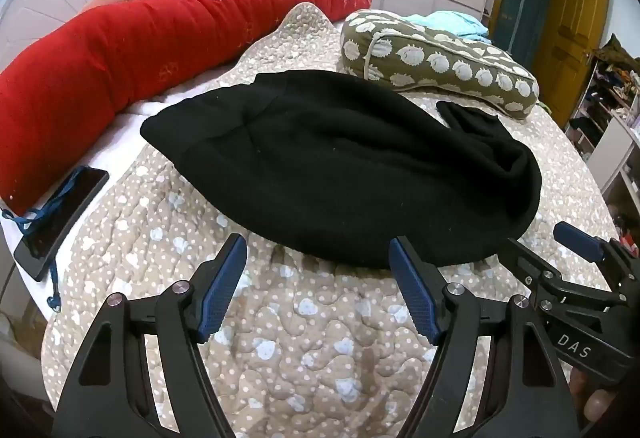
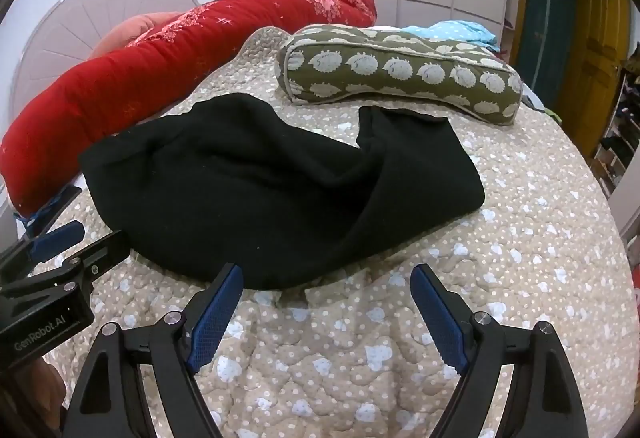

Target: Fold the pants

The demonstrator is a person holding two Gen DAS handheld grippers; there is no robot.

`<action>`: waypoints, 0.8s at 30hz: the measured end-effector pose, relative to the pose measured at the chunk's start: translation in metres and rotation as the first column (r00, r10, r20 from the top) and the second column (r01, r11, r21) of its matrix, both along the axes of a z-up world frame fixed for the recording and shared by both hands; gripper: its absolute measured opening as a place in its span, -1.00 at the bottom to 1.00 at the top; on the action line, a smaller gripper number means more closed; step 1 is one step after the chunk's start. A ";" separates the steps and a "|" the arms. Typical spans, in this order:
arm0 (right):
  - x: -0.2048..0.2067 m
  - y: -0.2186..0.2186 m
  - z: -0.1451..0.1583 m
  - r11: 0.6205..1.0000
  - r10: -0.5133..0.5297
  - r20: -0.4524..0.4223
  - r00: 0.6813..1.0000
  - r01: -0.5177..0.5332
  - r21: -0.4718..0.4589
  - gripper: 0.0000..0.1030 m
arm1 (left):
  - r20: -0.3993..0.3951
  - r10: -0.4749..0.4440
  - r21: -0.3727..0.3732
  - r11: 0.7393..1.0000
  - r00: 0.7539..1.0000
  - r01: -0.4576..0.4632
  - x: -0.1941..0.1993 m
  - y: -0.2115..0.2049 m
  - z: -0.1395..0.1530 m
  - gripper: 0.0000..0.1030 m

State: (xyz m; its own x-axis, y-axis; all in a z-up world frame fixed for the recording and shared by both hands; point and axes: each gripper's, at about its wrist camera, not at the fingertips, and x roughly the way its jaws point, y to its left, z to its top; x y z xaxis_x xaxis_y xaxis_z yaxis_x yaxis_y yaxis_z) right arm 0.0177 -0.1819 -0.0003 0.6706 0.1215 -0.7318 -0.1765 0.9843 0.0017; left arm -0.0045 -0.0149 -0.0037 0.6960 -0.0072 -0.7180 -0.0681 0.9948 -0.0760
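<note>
Black pants lie bunched in a folded heap on the quilted bed cover; the right wrist view shows the same pants with one end turned up toward the back. My left gripper hovers open just short of the heap's near edge, nothing between its blue pads. My right gripper is open wide at the near edge too, its span empty. Each gripper shows in the other's view: the right gripper at the right edge of the left wrist view, the left gripper at the left edge of the right wrist view.
A long red quilt roll runs along the left and back. An olive patterned pillow lies behind the pants. A black phone with a blue cord rests at the bed's left edge. Shelves stand to the right.
</note>
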 end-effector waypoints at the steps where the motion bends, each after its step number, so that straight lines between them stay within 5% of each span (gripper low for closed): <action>1: 0.000 0.000 0.000 1.000 0.000 -0.001 1.000 0.000 0.001 0.65 | 0.000 0.001 -0.001 1.000 1.000 -0.001 0.000 0.000 -0.001 0.44; 24: 0.001 -0.003 -0.002 1.000 0.005 0.002 1.000 -0.005 0.001 0.65 | -0.015 0.016 -0.016 1.000 1.000 -0.016 0.000 0.006 -0.007 0.44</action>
State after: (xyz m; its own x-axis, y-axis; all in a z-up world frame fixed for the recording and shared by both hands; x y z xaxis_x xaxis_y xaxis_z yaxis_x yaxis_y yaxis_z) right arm 0.0183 -0.1849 -0.0018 0.6714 0.1254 -0.7304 -0.1812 0.9834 0.0023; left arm -0.0046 -0.0087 -0.0105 0.6857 -0.0077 -0.7279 -0.0856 0.9922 -0.0911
